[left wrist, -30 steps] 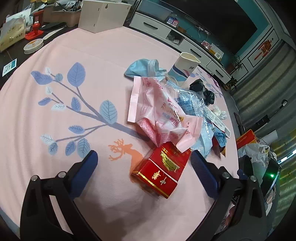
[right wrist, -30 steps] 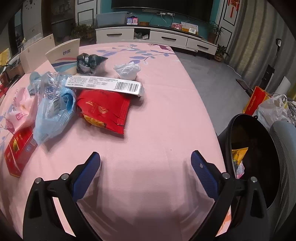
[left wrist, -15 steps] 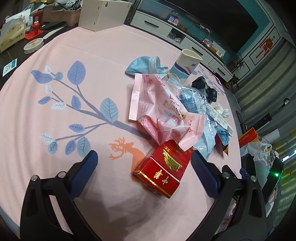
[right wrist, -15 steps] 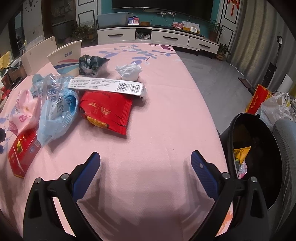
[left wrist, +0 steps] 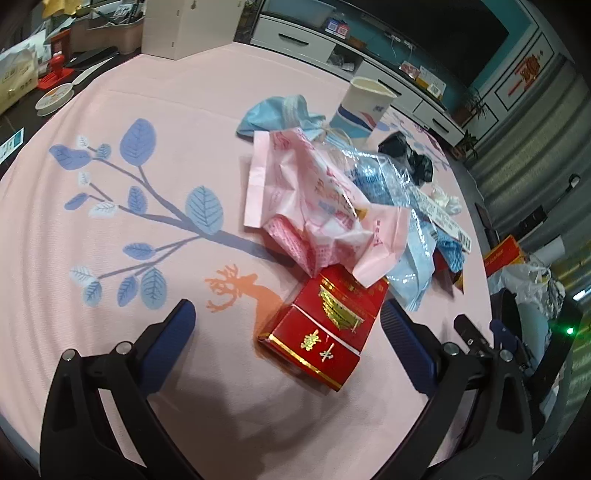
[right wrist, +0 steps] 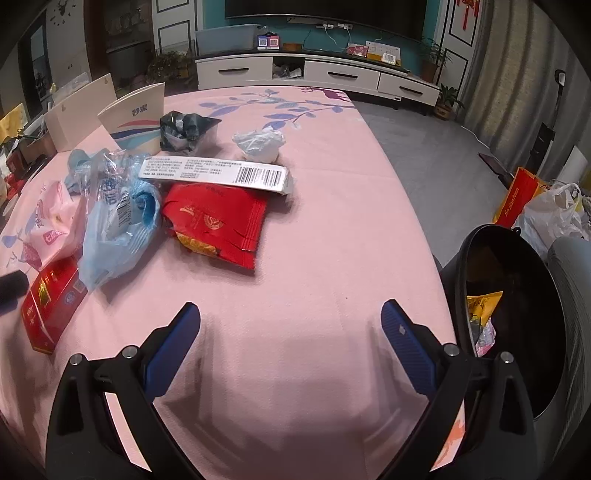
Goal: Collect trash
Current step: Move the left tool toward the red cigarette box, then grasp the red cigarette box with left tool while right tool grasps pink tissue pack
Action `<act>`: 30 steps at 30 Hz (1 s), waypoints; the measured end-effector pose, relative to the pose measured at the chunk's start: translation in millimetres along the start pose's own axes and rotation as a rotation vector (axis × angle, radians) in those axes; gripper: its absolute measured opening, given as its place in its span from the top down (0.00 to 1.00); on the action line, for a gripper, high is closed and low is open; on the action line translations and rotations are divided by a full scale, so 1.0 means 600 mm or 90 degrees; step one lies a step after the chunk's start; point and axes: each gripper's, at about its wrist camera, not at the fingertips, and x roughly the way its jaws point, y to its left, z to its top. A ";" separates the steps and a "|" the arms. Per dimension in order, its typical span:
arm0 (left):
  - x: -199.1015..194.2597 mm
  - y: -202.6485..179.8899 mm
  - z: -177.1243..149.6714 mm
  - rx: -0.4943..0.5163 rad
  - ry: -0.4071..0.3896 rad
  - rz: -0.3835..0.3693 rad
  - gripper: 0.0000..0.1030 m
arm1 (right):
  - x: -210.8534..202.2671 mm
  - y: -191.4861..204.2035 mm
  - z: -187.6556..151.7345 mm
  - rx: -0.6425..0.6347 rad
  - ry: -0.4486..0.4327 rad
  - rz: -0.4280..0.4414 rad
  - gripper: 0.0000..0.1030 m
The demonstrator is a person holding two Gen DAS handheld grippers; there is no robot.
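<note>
Pink tablecloth [left wrist: 155,369] held the litter: the red box [left wrist: 325,321] lay just ahead of the left gripper [left wrist: 288,328], long axis slanting away rightward between its spread fingers, while the right gripper [right wrist: 291,332], also spread, hovered near the bin [right wrist: 517,295]

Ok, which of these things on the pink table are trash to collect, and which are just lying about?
Trash to collect:
red cardboard box
crumpled pink wrapper
blue plastic bag
red foil packet
long barcode box
white wad
black plastic bin

Lying about:
white wooden box
red stamp
</note>
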 end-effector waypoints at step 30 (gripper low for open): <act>0.029 -0.064 -0.021 0.108 -0.016 0.023 0.37 | -0.001 -0.010 0.002 0.009 0.004 0.008 0.06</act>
